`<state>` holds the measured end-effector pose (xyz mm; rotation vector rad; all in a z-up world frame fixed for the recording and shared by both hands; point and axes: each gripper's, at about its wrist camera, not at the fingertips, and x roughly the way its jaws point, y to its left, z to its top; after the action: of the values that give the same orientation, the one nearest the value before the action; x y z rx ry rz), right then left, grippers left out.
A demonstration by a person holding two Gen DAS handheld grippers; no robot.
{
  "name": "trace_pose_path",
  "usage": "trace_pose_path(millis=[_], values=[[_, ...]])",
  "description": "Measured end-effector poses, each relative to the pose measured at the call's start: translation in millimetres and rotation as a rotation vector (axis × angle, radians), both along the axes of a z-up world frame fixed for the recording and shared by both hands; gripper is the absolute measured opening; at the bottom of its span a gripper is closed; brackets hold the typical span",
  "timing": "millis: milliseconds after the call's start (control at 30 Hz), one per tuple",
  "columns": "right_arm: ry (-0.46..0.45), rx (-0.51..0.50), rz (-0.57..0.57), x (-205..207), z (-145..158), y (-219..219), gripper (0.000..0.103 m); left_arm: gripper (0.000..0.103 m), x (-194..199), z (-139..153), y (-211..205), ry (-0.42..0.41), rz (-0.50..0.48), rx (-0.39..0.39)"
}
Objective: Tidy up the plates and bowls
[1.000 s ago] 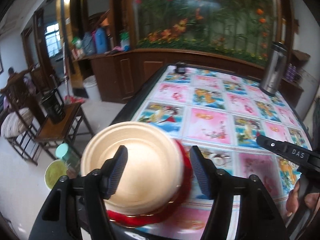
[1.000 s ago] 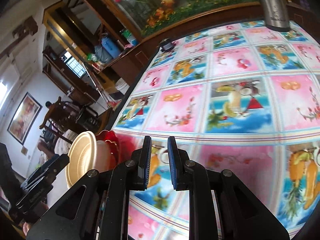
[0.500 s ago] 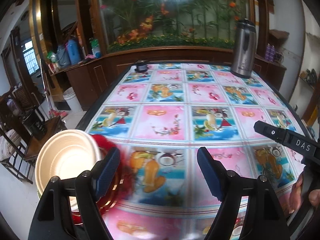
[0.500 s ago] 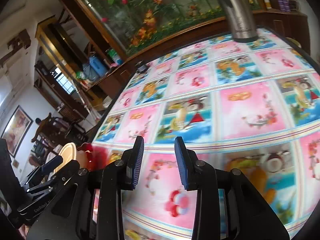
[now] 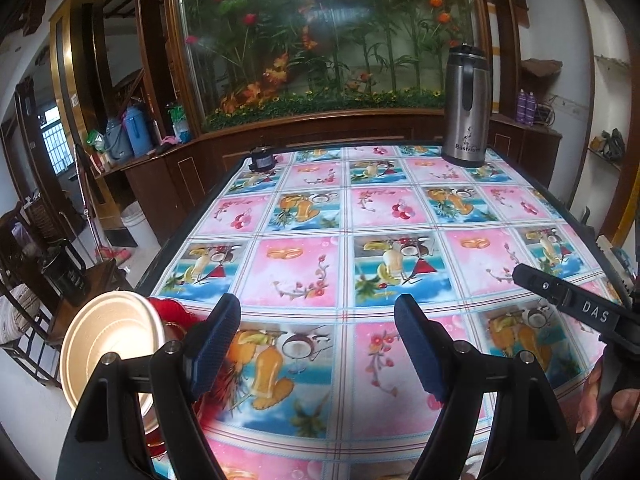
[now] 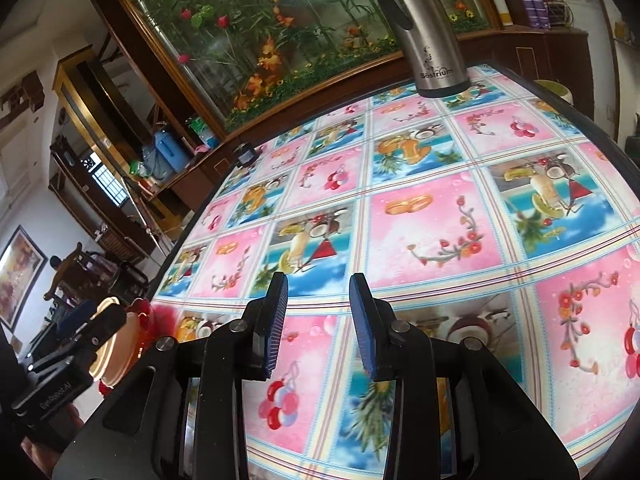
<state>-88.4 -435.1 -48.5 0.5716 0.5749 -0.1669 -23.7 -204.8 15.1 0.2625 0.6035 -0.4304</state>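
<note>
Left wrist view shows the cream bowl [image 5: 108, 344] stacked on a red plate [image 5: 176, 318] at the worktop's [image 5: 384, 216] near-left corner, left of and just beside the left claw [image 5: 316, 344], whose fingers are spread wide and empty. That claw is nearer; the right claw [image 6: 318, 320], partly parted and empty, hovers level, well to the stack's right.

Left gripper [image 5: 316, 344]: swung right off the cream bowl [image 5: 108, 344], which now sits at its left, outside the fingers.
Right gripper [image 6: 318, 324]: gap between fingers wider.
</note>
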Motion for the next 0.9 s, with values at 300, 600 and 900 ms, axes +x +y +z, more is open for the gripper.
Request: trace_pose_path(millis=[300, 600, 900], values=[[0.014, 0.016, -0.016, 4, -11, -11, 0.032, 0.080, 5, -4, -13, 0.008, -0.009, 0.014], [0.015, 0.018, -0.024, 10, -22, -16, 0.032, 0.080, 13, -11, -22, 0.027, -0.010, 0.025], [0.024, 0.046, -0.029, 14, -30, -21, 0.032, 0.080, 18, -16, -27, 0.044, -0.020, 0.025]])
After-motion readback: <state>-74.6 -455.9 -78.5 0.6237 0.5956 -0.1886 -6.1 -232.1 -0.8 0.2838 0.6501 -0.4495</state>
